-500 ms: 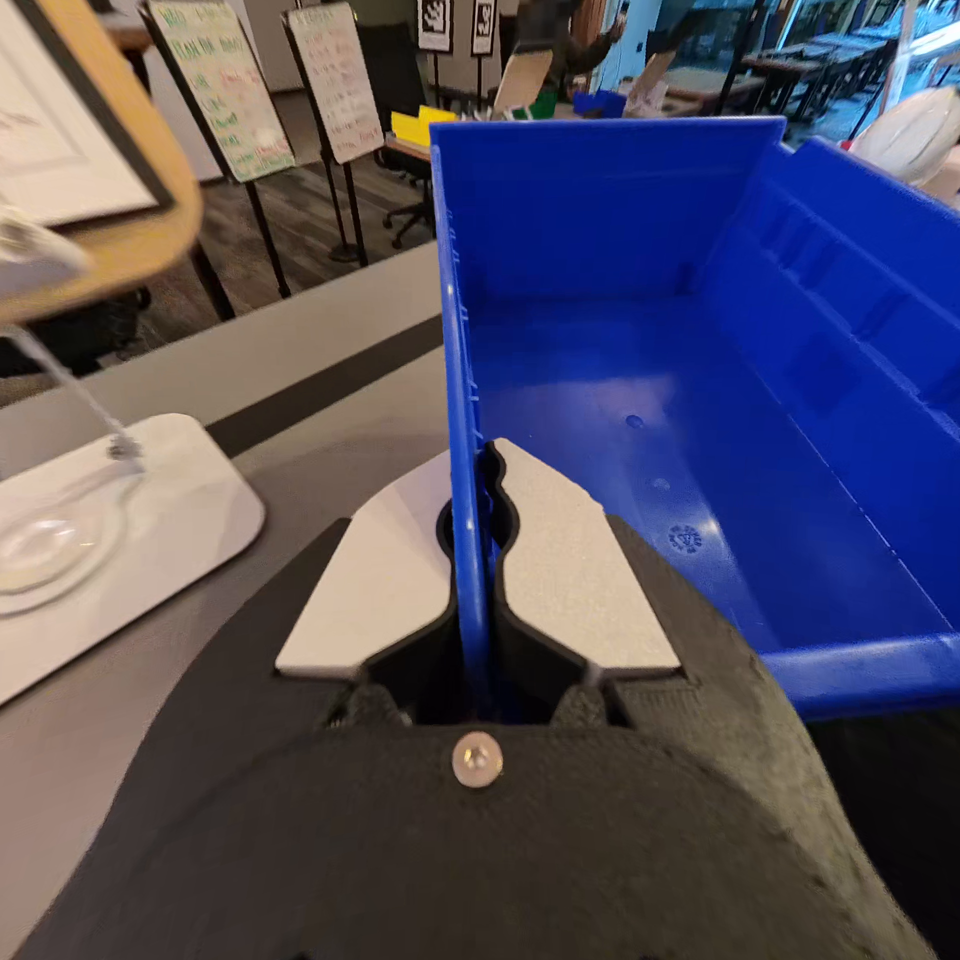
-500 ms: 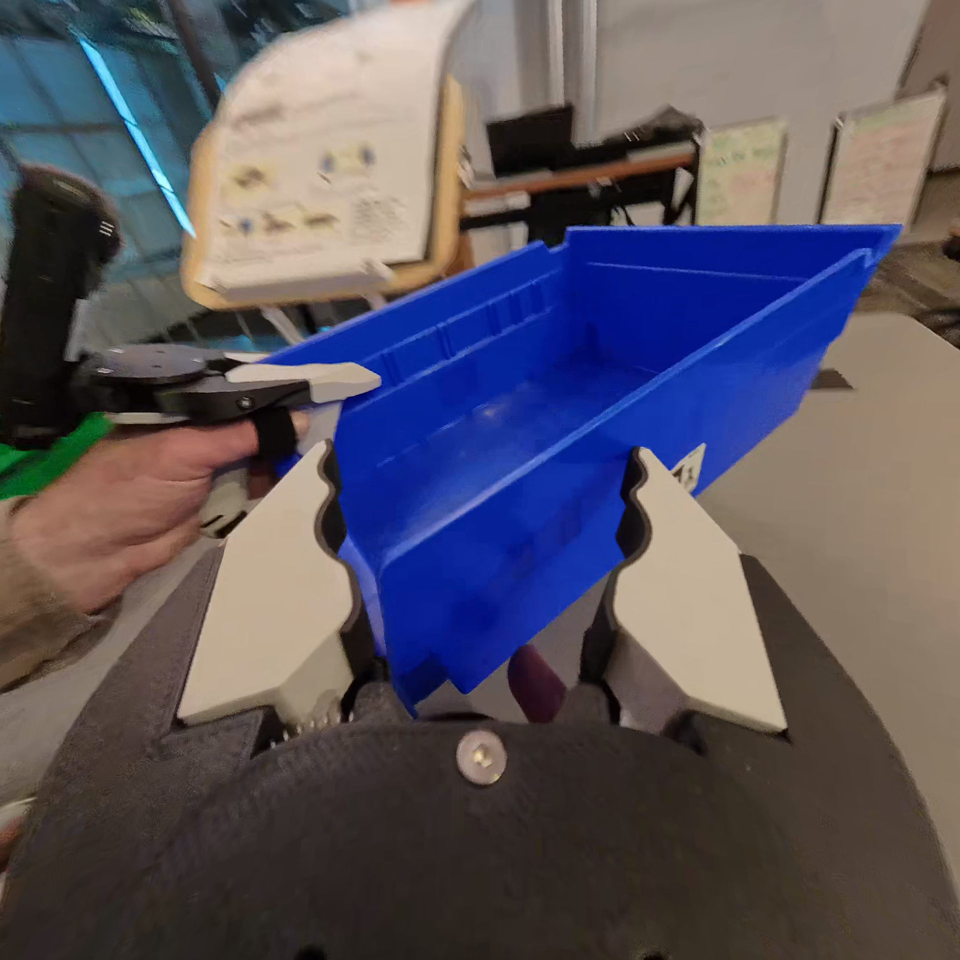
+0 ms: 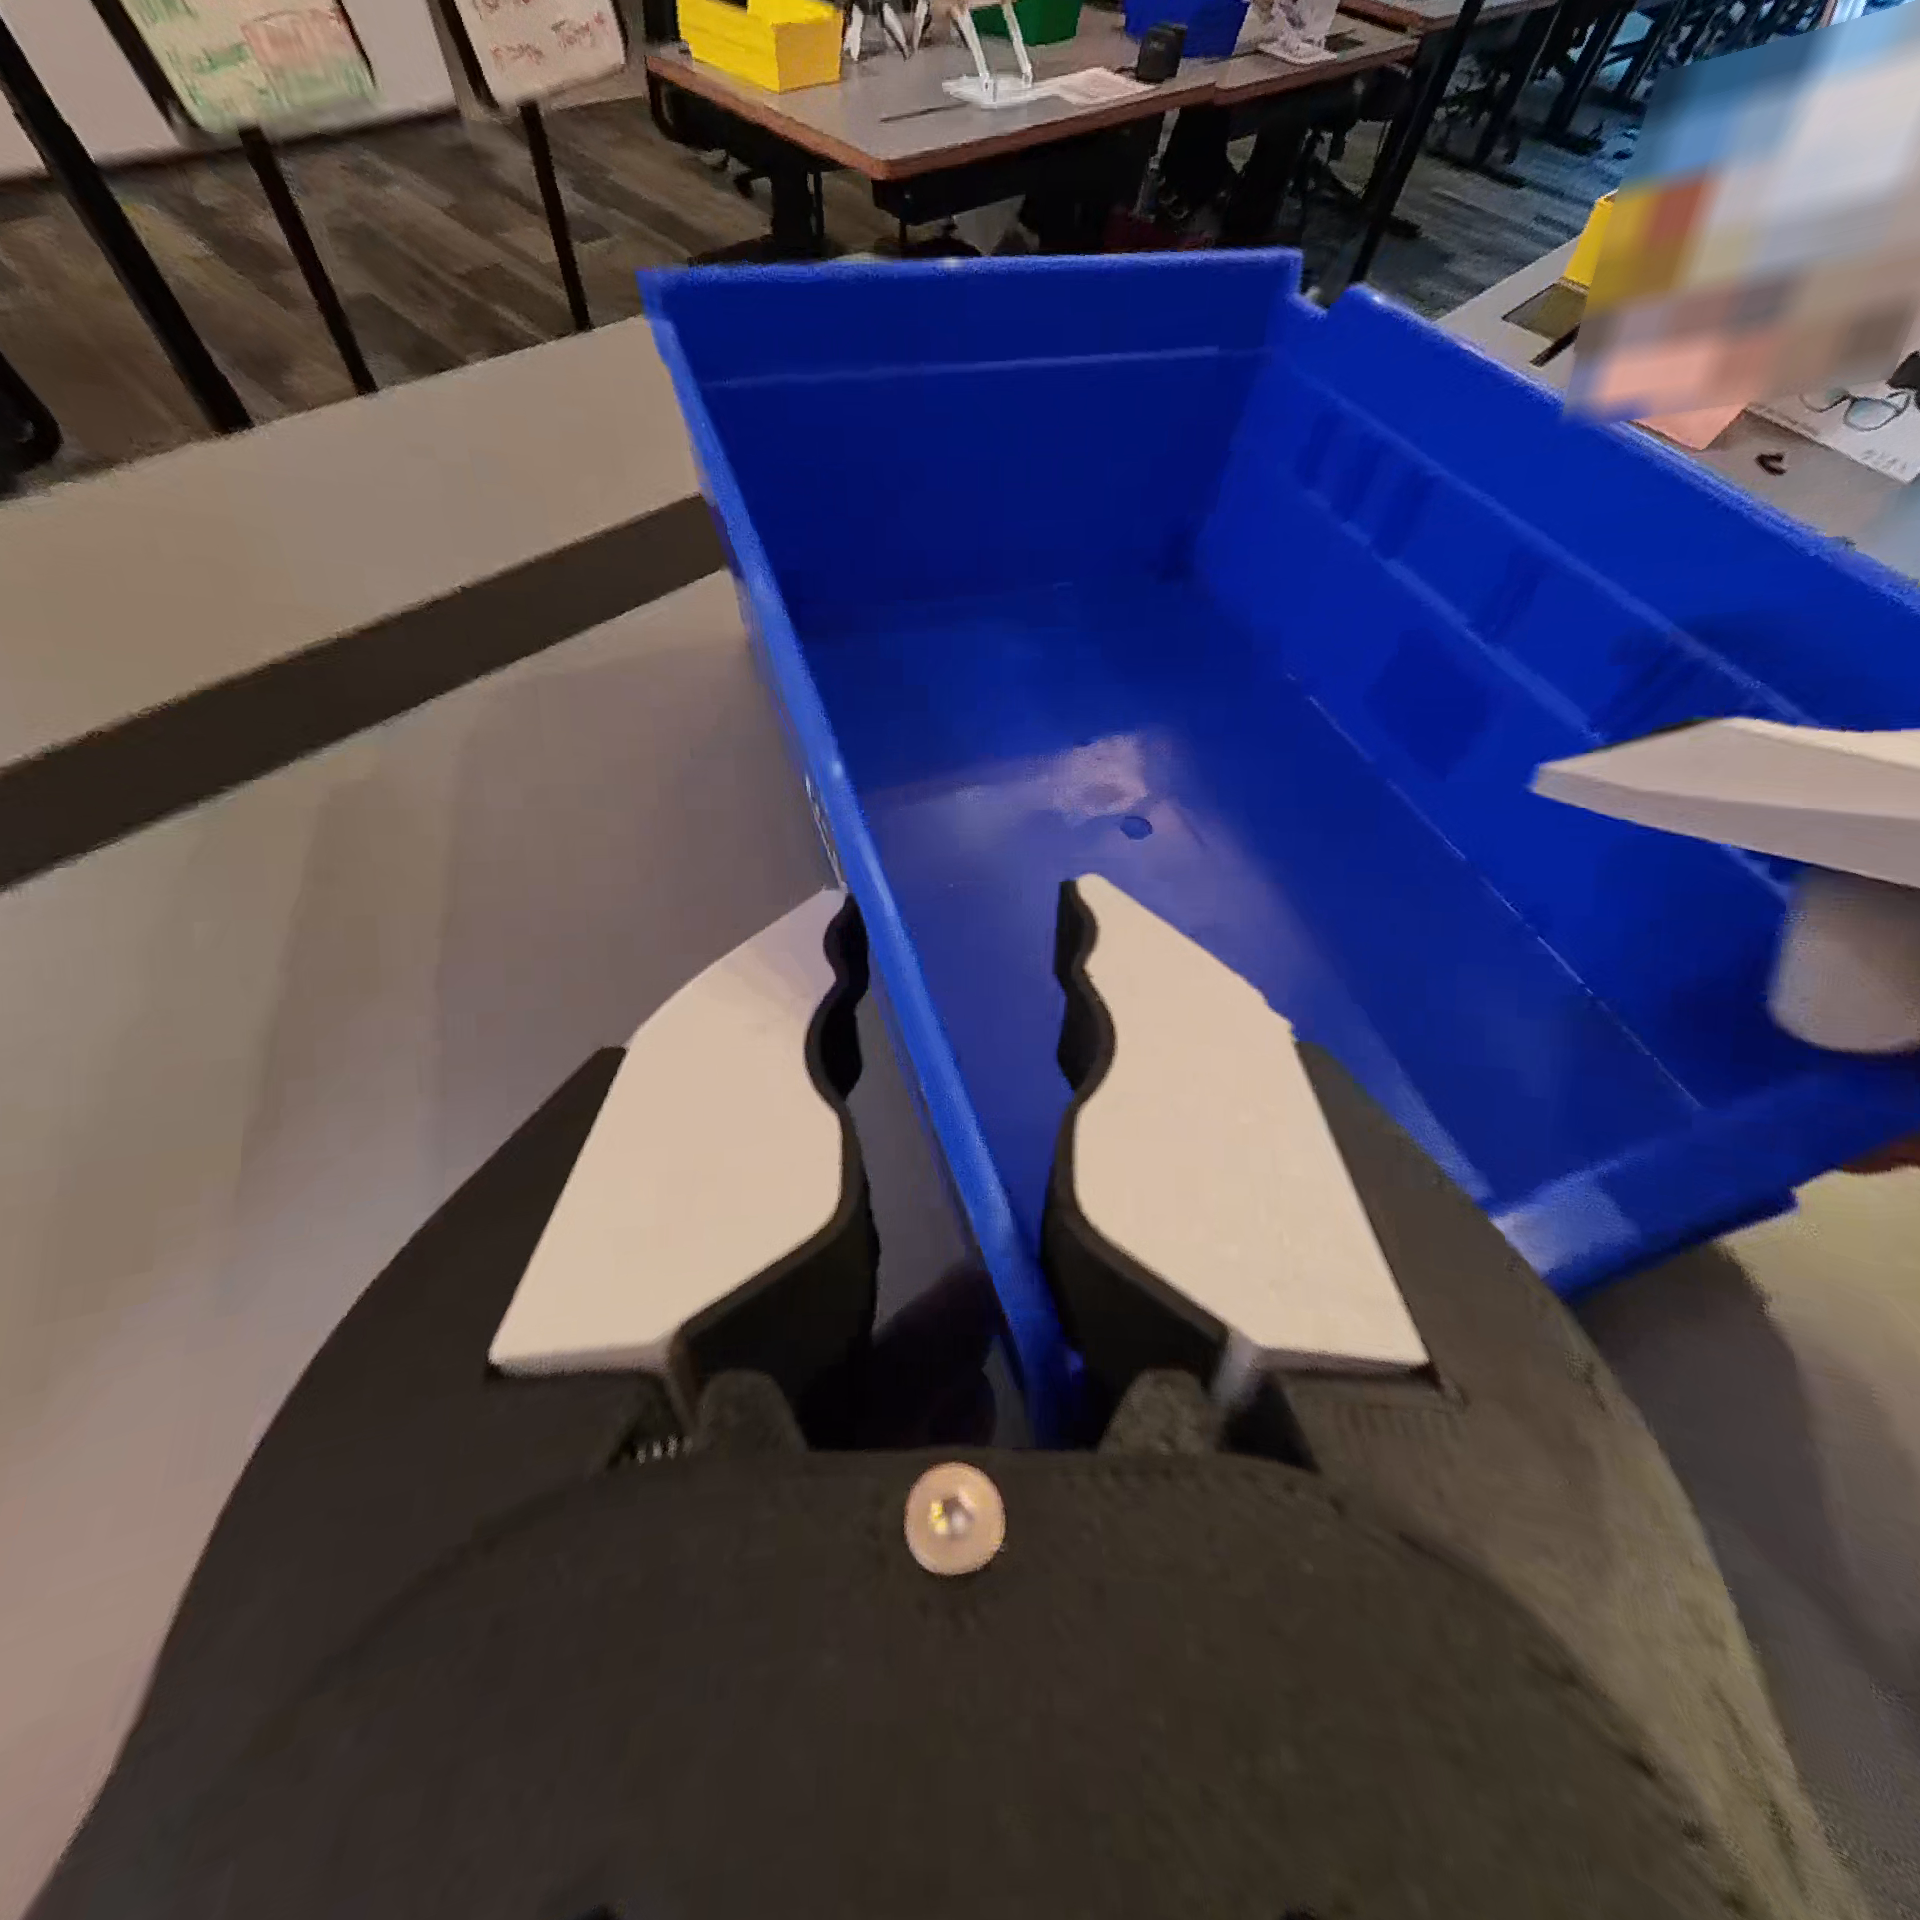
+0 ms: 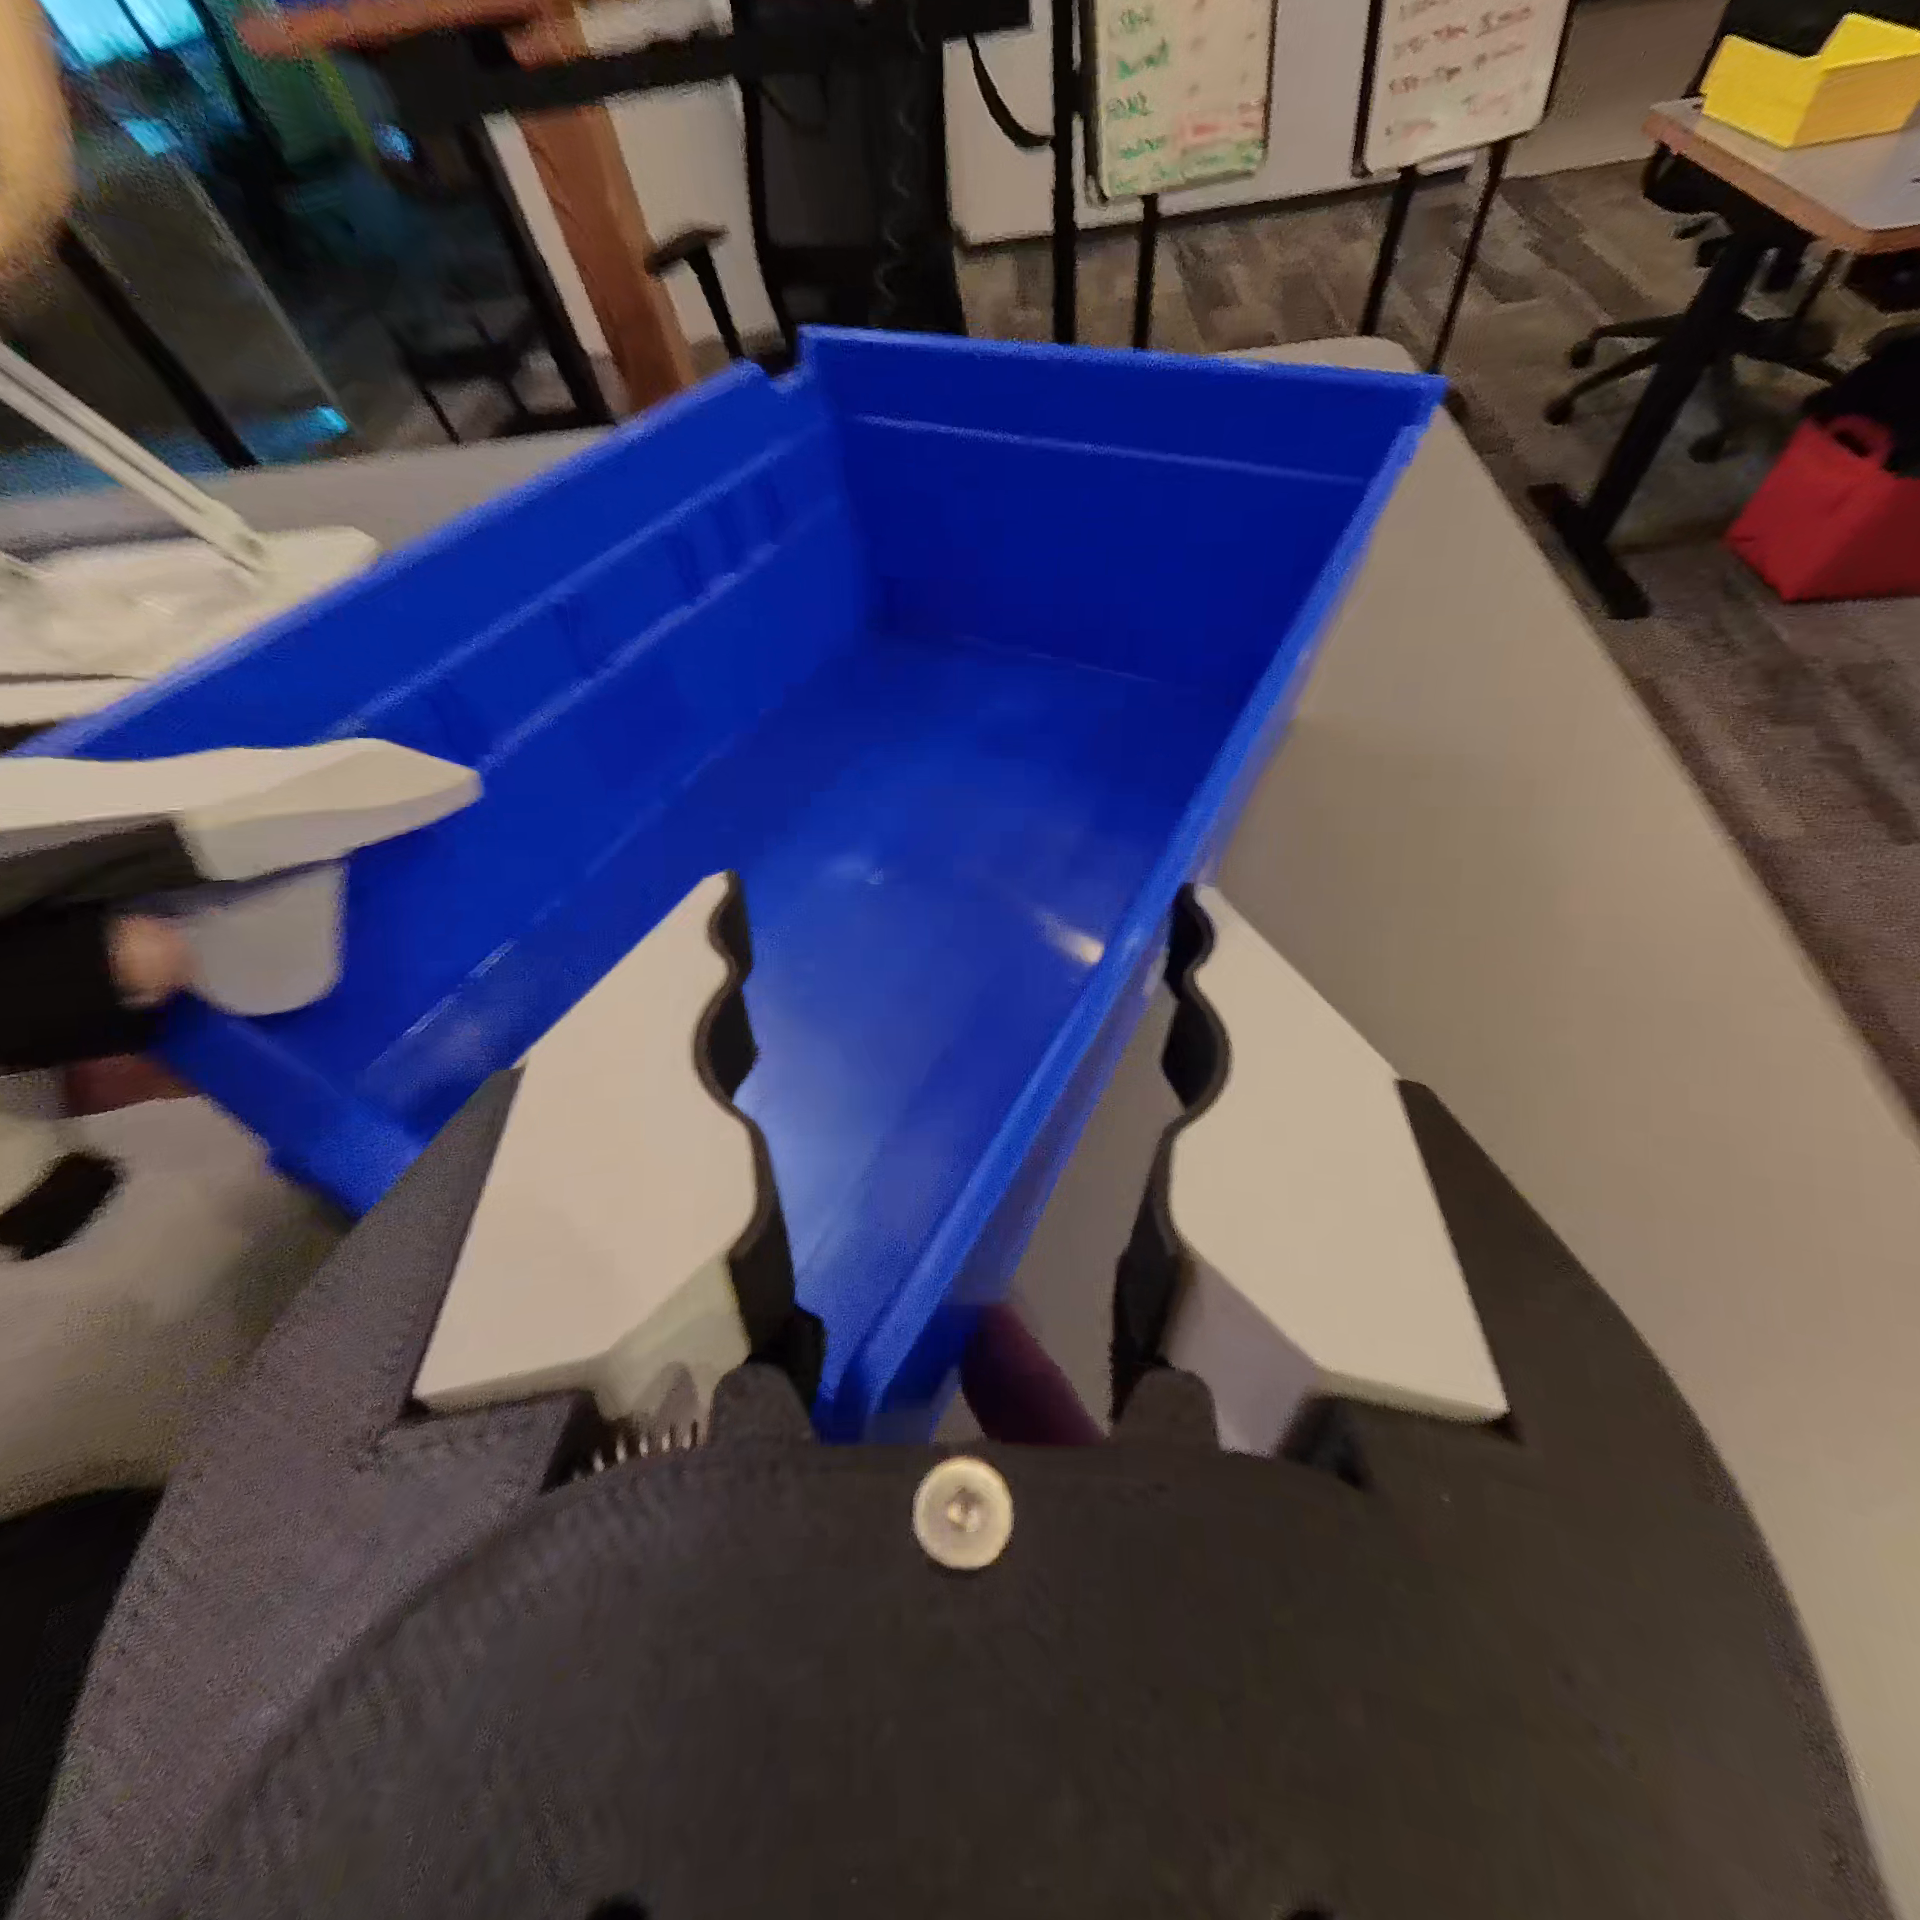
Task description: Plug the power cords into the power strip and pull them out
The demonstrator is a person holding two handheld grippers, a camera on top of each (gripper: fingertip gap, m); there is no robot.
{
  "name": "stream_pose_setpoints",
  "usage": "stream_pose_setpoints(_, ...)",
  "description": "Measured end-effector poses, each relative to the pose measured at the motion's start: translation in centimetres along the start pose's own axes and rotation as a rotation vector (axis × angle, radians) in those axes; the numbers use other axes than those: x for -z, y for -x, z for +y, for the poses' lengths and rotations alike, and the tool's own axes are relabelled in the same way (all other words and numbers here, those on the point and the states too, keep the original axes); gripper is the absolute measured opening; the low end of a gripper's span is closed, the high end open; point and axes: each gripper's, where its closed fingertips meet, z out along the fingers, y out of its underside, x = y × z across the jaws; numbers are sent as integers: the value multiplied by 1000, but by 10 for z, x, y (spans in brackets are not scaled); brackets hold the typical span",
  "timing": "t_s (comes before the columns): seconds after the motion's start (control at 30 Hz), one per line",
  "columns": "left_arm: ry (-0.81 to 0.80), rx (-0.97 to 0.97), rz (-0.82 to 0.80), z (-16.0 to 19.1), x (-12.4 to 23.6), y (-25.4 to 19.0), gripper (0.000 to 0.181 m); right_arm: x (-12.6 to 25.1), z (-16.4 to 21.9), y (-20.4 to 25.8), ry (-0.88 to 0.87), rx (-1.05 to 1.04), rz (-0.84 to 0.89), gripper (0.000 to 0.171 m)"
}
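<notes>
**Two hand-held grippers at an open blue bin, wrist views.** The left gripper [image 3: 956, 894] has its fingers released. They straddle the left long wall of the blue bin [image 3: 987, 468], with a clear gap between the left finger [image 3: 707, 1143] and that wall. The wall runs close against the inner edge of the right finger [image 3: 1195, 1143] near its base.

The right gripper [image 4: 956, 888] has its fingers spread wide and grasps nothing. The bin's right long wall passes between them and is not pinched. Each gripper shows at the edge of the other's view, at the opposite long wall.

The bin's interior is bare blue plastic, and its far end wall stands upright. Whether the bin rests flat on the grey table [image 4: 1507, 831] cannot be told.

On the floor right of the table stands a red bag [image 4: 1829, 520]. A yellow bin [image 3: 758, 42] lies on a far table, and whiteboards on stands [image 4: 1184, 94] line the far wall.

Neither view shows the power cords or the power strip, so their place cannot be told.
</notes>
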Motion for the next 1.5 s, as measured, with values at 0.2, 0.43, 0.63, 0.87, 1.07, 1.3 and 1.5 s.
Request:
stream_pose_setpoints(0.2, 96, 266, 257, -2, -24, -50, 72, -30, 16, -68, 121, -6, -41, 61)
stream_pose_setpoints(0.43, 107, 371, 515, -14, -24, -89, 103, -56, -4, -124, 191, 142, -10, 63)
stream_pose_setpoints(0.63, 89, 364, 695, -25, 26, -72, 103, -25, -52, -149, 181, 432, 268, 94)
stream_pose_setpoints(0.87, 218, 78, 614, 24, 113, -10, 86, 10, -85, 52, 113, 558, -164, 127)
stream_pose_setpoints(1.07, 303, 30, 401, 78, 150, 67, 86, -17, -8, 231, 241, 631, -555, 127)
stream_pose_setpoints(1.3, 402, -73, 238, 136, 163, 128, 95, -70, 80, 312, 456, 610, -803, 159)
stream_pose_setpoints(1.5, 439, -210, 175, 152, 159, 148, 97, -94, 116, 315, 518, 737, -779, 159)
